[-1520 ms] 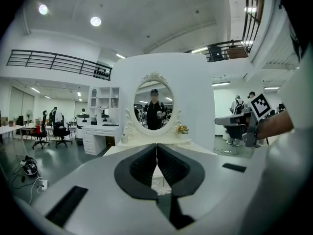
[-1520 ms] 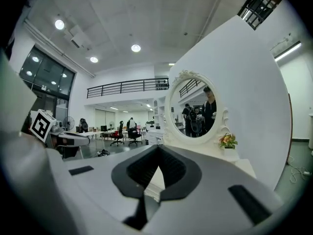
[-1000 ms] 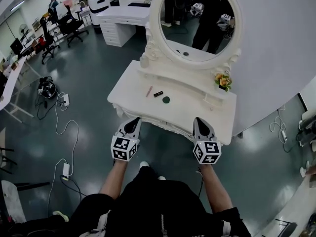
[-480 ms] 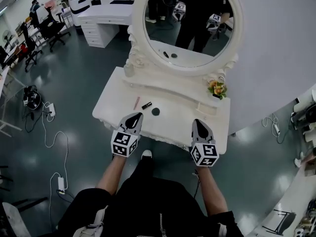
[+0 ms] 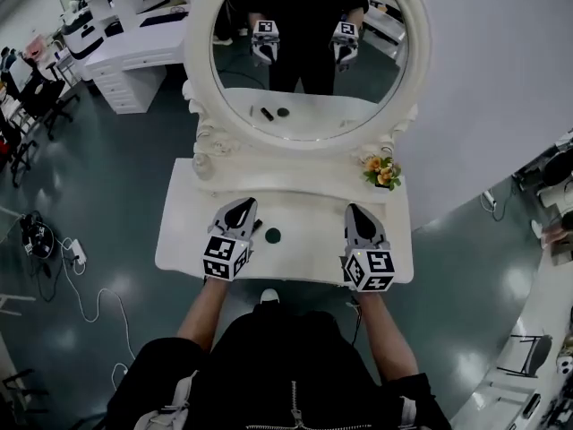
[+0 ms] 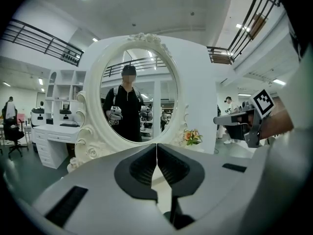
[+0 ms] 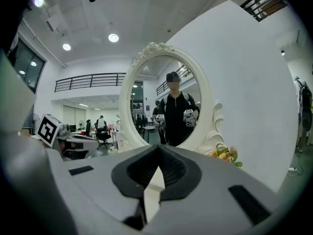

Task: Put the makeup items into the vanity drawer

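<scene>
Lipstick [image 5: 258,226] lies flat — long axis mostly hidden behind left claw [image 5: 242,206].

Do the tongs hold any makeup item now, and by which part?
Nothing is held. The left tongs and the right tongs are both shut and empty; the round dark item lies on the vanity top.

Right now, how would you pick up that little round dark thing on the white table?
Probably by its rim, from straight above. The round dark thing looks to lie flat on the table, so the jaws would pinch opposite edges. The left gripper is beside it, but its jaws are shut and would need opening first.
</scene>
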